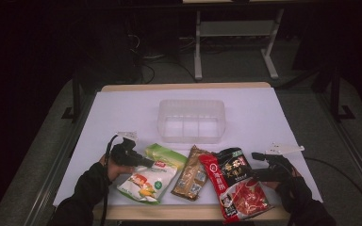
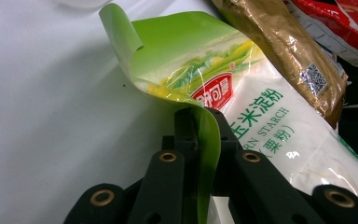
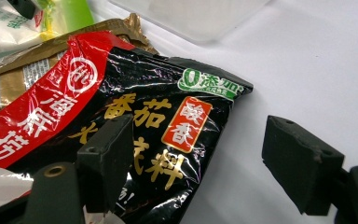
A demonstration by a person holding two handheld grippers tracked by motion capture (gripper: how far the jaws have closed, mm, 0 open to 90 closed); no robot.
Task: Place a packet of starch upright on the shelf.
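A white bench (image 1: 122,108) stands in a dark room, and a clear plastic container (image 1: 191,120) sits empty near its middle. In front of it lie three packets side by side: a green and white corn starch bag (image 1: 150,179) at the left, a brown packet (image 1: 191,175) in the middle, and a red and black sauce packet (image 1: 235,184) at the right.

The left gripper (image 2: 204,122) has its fingers pressed together on the curled green edge of the corn starch bag (image 2: 242,102), so the step in hand seems to be the grasp of this bag, which is not yet lifted from the bench. The right gripper (image 3: 200,161) waits with its fingers spread wide over the corner of the sauce packet (image 3: 135,116), holding nothing.

The next move probably calls for lifting the bag and carrying it forward to the container. The grip is only on a thin edge, so the bag may hang, swing or slip; a slow lift would be safer.
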